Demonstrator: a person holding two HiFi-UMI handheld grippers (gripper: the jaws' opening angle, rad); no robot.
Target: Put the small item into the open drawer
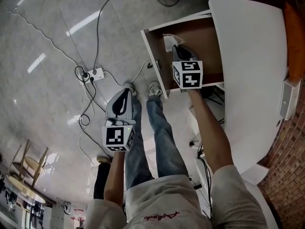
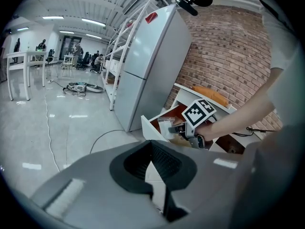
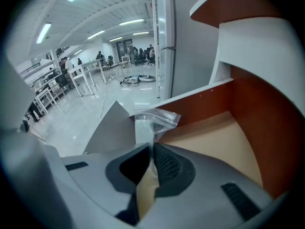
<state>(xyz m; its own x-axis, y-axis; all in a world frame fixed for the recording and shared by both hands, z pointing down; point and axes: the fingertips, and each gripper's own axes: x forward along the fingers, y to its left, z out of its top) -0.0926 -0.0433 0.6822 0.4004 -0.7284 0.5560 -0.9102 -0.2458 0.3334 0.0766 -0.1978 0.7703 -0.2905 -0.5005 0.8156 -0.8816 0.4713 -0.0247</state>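
Plastic bag [image 3: 151, 120] is pinched in the right claw [image 3: 152, 152] over the open drawer [image 3: 214, 142], so the next move is to lower and release; the left claw [image 2: 151, 167] hangs closed and empty.

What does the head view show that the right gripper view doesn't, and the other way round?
Head view only: the left gripper, the person's legs and a power strip on the floor. Right gripper view only: how the right gripper is shut on the bag, and distant tables. Both: the bag and the open drawer.
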